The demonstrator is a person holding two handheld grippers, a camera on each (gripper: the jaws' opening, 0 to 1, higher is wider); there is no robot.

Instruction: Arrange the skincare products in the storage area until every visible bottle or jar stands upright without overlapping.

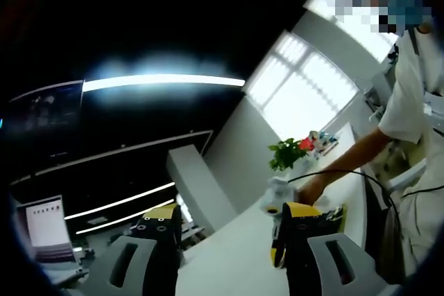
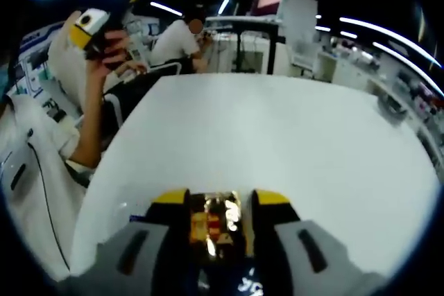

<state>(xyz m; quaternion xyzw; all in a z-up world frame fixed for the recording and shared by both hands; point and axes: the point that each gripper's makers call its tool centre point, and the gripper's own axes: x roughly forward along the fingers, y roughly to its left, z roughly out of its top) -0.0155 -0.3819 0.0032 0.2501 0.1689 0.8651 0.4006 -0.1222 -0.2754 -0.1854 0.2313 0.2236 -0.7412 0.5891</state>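
Above the white table (image 2: 291,136) our right gripper (image 2: 215,202) clamps a gold-and-red item (perhaps a jar) (image 2: 214,225), while our left gripper (image 1: 225,230) gapes wide.

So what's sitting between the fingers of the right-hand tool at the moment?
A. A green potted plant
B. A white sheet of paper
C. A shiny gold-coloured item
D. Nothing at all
C: in the right gripper view, the right gripper has its yellow-tipped fingers closed against a shiny gold-coloured item, held just above the white table.
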